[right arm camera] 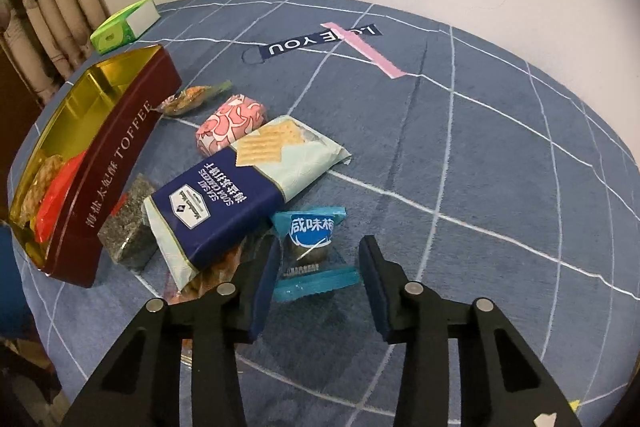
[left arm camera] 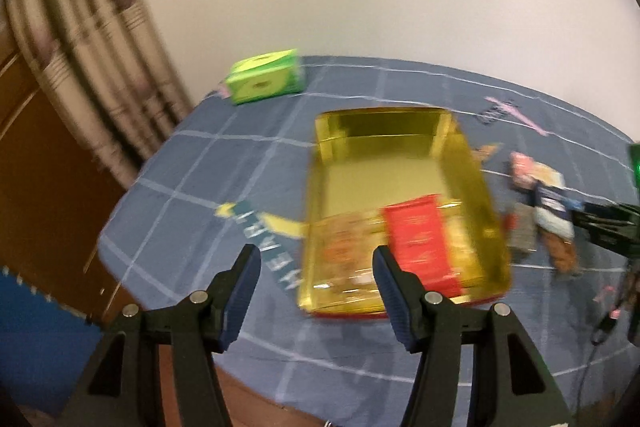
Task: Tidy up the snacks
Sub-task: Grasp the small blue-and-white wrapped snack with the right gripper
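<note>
Nearest, the right claw (right arm camera: 318,281) is spread wide around a small blue candy packet (right arm camera: 310,251), one finger on either side, not yet pinching it. The left claw (left arm camera: 316,293) is also spread and empty, poised above the near end of the toffee tin (right arm camera: 116,163).

Just beyond the candy lie a navy cracker packet (right arm camera: 244,187), a grey speckled block (right arm camera: 130,227), a pink patterned packet (right arm camera: 232,123) and an orange-and-green wrapped sweet (right arm camera: 192,97), all loose on the blue checked tabletop (right arm camera: 460,167) beside the tin.

The tin already holds a red packet (left arm camera: 420,243) and some golden wrapped pieces (left arm camera: 344,251) at its near end, and its far half is bare. So I'd judge the job under halfway.

Farthest, a green box (right arm camera: 124,25) sits by the curtain (left arm camera: 80,39).
</note>
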`<state>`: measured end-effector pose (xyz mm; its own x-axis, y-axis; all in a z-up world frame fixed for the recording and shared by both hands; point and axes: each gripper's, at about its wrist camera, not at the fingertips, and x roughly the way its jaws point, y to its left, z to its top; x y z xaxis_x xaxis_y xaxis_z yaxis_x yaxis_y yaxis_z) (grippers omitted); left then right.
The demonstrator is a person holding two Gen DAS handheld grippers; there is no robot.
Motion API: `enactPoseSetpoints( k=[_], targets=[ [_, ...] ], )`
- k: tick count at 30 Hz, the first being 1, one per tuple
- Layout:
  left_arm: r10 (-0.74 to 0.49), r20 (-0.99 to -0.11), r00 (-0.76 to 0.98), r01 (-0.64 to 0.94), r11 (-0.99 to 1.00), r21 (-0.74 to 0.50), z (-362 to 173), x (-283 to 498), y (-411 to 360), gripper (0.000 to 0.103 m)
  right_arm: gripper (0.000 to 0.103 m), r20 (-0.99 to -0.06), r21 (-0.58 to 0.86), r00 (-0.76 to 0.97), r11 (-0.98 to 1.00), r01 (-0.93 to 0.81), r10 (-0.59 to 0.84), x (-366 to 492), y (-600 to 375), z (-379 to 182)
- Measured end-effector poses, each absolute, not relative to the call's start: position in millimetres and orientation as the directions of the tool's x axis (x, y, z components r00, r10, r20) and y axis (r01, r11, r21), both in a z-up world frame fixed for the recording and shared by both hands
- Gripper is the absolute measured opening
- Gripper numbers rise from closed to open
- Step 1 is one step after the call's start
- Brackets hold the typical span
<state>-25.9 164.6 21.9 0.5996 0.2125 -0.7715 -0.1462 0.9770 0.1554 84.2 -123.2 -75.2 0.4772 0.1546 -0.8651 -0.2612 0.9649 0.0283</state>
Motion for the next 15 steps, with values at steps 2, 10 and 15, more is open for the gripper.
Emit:
enactPoseSetpoints(
  k=[2,10,15],
  targets=[
    [0.174,-0.779,0.603,-0.096,0.985,0.146,21.2,-18.9,144.2,0.06,0.034,-0.86,0.039,0.483,0.963,-0.266,0.168,84.0,-124.2,-75.8],
    [-0.028,-0.813,0.581,0.092,0.995,0.032,15.8,3.1,79.7,0.06,0.03,-0.84,0.021,0.522,0.972,-0.235,0.144,69.6,-148.6,-75.9],
    [-0.109,-0.832,0.545,0.155,0.988,-0.027,5.8,14.6,53.5,0.06,0.03,-0.833,0.018,0.542,0.985,-0.17,0.109,54.9,-180.7,-76.8]
  ],
)
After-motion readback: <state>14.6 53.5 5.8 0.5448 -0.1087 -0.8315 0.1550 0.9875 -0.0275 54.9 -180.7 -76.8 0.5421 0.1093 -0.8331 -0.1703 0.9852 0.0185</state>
